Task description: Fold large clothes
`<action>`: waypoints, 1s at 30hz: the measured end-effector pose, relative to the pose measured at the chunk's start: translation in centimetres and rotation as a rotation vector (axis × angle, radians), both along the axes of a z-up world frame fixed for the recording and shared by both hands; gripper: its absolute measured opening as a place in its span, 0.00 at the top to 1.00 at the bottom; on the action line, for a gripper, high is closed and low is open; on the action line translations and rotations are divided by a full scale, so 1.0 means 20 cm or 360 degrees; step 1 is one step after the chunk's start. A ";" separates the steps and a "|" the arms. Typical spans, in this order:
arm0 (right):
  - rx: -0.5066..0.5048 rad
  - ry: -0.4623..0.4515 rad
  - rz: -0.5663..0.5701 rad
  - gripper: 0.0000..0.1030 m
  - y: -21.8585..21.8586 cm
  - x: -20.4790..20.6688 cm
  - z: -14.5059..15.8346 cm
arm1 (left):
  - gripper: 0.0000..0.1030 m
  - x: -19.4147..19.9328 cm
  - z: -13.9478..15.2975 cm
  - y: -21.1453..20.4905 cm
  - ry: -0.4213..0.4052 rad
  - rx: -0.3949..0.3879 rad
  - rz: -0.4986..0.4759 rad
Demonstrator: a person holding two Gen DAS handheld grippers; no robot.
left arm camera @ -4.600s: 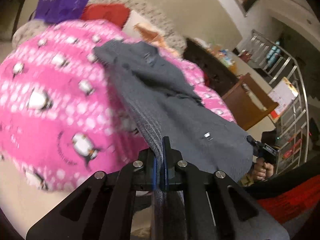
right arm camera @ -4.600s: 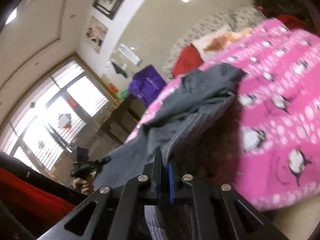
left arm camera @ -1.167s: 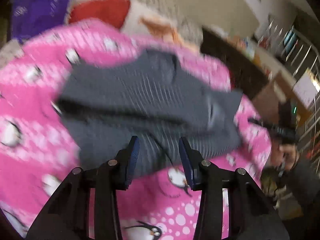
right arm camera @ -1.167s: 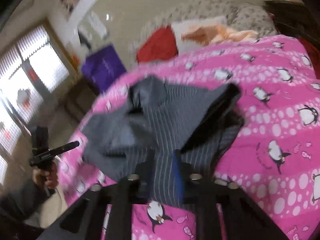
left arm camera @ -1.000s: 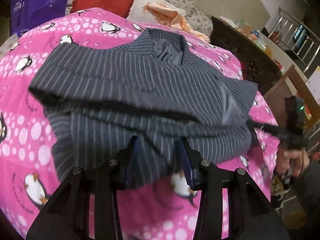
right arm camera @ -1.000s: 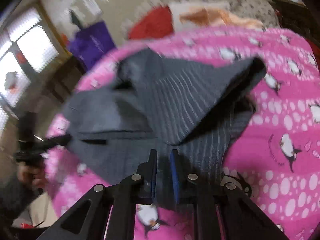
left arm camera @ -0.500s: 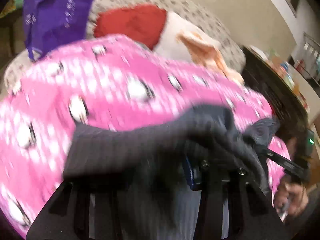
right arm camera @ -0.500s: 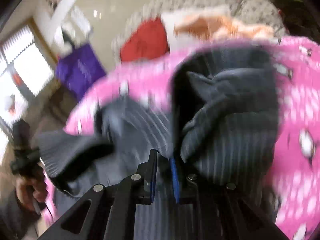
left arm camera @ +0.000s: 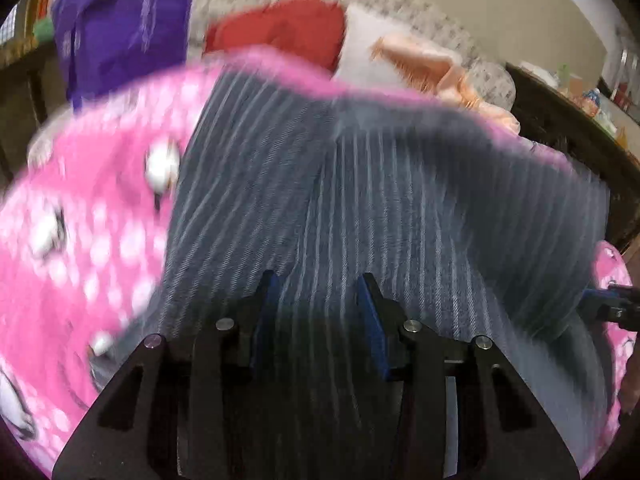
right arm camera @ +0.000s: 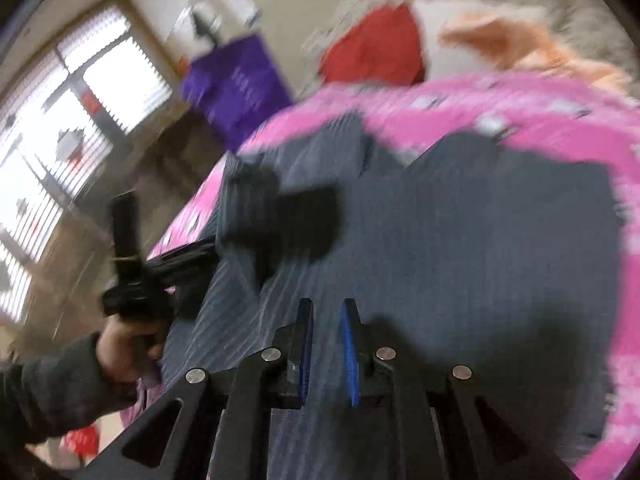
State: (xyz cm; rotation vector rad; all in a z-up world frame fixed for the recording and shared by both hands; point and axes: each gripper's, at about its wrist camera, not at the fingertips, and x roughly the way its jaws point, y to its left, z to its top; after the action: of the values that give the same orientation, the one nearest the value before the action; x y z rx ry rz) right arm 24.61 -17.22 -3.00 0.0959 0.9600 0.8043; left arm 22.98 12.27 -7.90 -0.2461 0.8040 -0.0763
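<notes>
Spread jaws on both grippers hold nothing: the left gripper (left arm camera: 318, 286) and the right gripper (right arm camera: 326, 312) hover just over the grey striped garment (left arm camera: 360, 208), which lies spread across the pink penguin blanket (left arm camera: 88, 216) on the bed. At 11 o'clock in the left view hangs a purple bag (left arm camera: 120, 24); its contents cannot be seen. A red cushion (left arm camera: 280, 32) sits at 12 o'clock.
</notes>
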 end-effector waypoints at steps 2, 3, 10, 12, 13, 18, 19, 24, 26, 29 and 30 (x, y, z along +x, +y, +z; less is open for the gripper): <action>-0.0230 -0.0084 -0.0072 0.88 0.02 0.06 -0.11 | 0.62 -0.03 0.01 0.07 -0.0053 -0.0091 0.0058; -0.0317 -0.0149 -0.0206 0.89 -0.05 0.11 -0.16 | 0.63 -0.04 0.00 0.07 -0.0047 -0.0088 0.0064; -0.0166 -0.0209 -0.0563 0.99 -0.32 0.17 -0.09 | 0.62 -0.17 0.00 0.01 -0.0129 0.0025 0.0204; -0.0208 -0.0275 -0.0547 0.98 -0.27 0.13 0.01 | 0.62 -0.19 0.00 0.04 -0.0150 0.0002 0.0247; -0.0173 -0.0303 -0.0510 0.98 -0.25 0.11 0.07 | 0.62 -0.19 -0.01 0.04 -0.0149 -0.0020 0.0245; 0.0154 0.0064 0.0628 0.93 0.21 -0.01 0.18 | 0.62 -0.18 -0.03 0.08 -0.0129 -0.0103 0.0218; 0.0093 -0.0002 0.0790 0.93 0.31 -0.06 0.18 | 0.62 -0.17 -0.03 0.08 -0.0128 -0.0114 0.0213; -0.0200 0.0053 -0.0203 0.93 0.18 0.48 -0.04 | 0.62 -0.16 -0.03 0.09 -0.0119 -0.0137 0.0199; -0.0018 -0.0034 -0.0422 0.92 0.04 0.49 0.02 | 0.62 -0.16 -0.03 0.10 -0.0119 -0.0142 0.0196; 0.0180 -0.0188 -0.0424 0.89 -0.09 0.36 0.14 | 0.62 -0.16 -0.04 0.10 -0.0117 -0.0139 0.0195; 0.0193 -0.0198 -0.0406 0.88 -0.12 0.31 0.15 | 0.62 -0.16 -0.03 0.09 -0.0116 -0.0131 0.0196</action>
State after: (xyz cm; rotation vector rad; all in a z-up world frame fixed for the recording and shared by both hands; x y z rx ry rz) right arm 30.73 -19.59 0.05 0.2653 0.7633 0.6241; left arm 19.85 14.14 -8.58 -0.3682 0.7127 -0.0026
